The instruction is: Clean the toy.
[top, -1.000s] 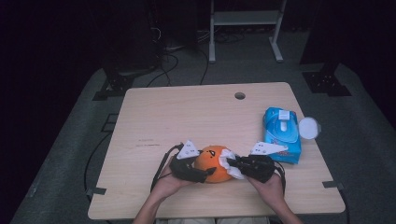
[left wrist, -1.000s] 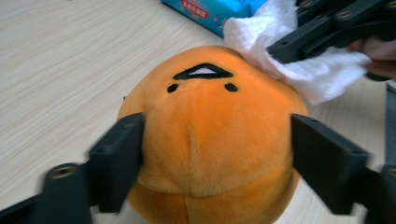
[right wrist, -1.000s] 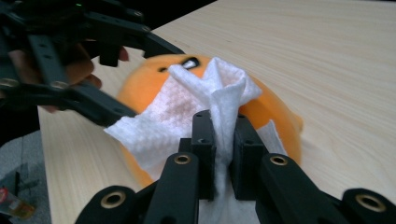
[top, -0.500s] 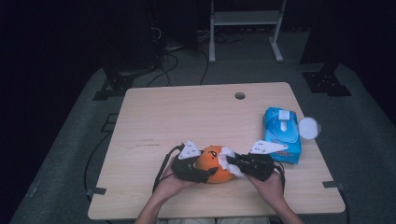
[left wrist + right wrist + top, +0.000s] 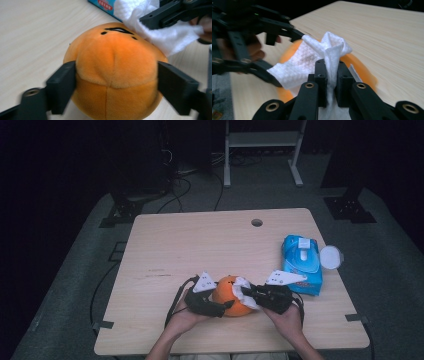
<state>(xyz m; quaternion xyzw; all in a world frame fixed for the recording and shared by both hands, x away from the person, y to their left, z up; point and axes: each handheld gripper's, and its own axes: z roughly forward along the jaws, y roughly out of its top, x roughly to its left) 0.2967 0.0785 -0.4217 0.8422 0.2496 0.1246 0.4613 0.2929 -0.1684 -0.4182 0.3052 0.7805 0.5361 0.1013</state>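
Two grippers meet low in the middle of the high view. Our left gripper [image 5: 115,82] has its fingers [image 5: 61,87] pressed on both flanks of the orange plush ball [image 5: 115,67], having just eased a little wider. Our right gripper [image 5: 329,75] pinches a white wipe [image 5: 312,60] tight against the ball. Both sit near the surface's [image 5: 200,245] lower edge; the blue wipe pack [image 5: 301,265] lies near the right edge, with bare wood above and left.

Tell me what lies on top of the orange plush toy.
A white wipe lies draped over the orange plush toy, pinched in the right tongs. The left tongs clasp the toy's sides. The toy's surface under the wipe is hidden.
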